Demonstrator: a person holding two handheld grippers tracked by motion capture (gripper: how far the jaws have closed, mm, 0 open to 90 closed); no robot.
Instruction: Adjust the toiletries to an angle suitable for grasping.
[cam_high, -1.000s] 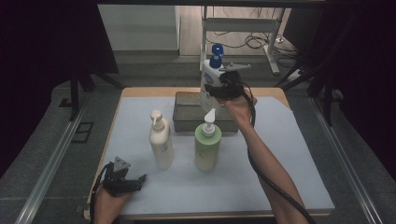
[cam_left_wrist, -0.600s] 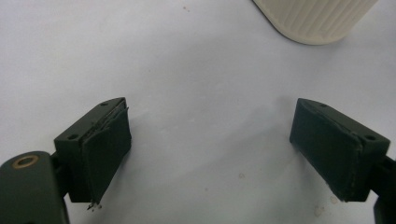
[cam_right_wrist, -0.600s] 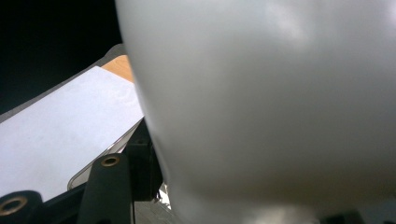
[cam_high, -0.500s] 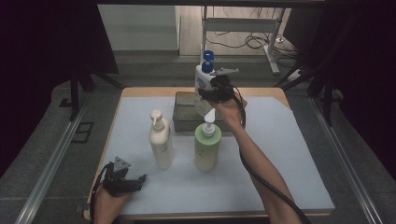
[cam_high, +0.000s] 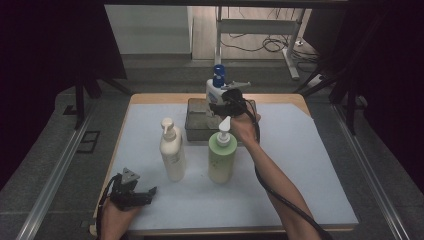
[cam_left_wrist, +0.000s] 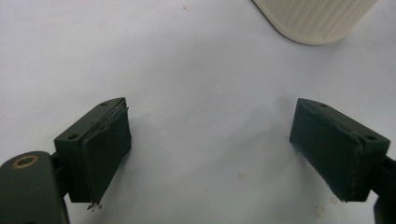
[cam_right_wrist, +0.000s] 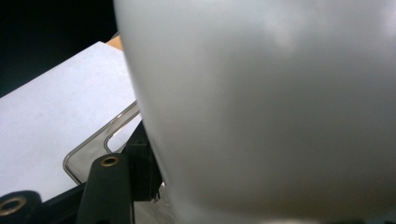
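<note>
My right gripper (cam_high: 223, 103) is shut on a white pump bottle with a blue top (cam_high: 215, 89) and holds it upright over the back of a clear tray (cam_high: 196, 125). In the right gripper view the bottle's white body (cam_right_wrist: 261, 102) is pressed against one black finger (cam_right_wrist: 140, 172), with the tray rim (cam_right_wrist: 88, 147) below. A cream pump bottle (cam_high: 171, 152) and a green pump bottle (cam_high: 221, 157) stand on the pale blue mat (cam_high: 310, 165) in front of the tray. My left gripper (cam_high: 148, 194) rests open on the mat near the front left edge. Its jaws (cam_left_wrist: 210, 149) are wide apart with nothing between them.
The cream bottle's ribbed base (cam_left_wrist: 317, 18) lies just beyond the left gripper's jaws. The mat covers a wooden table (cam_high: 165, 98). Metal rails (cam_high: 55, 170) run along both sides, and a frame with cables (cam_high: 260, 30) stands behind the table.
My right gripper has carried the blue-topped bottle leftward and down, closer to the tray. The left gripper has stayed where it was.
</note>
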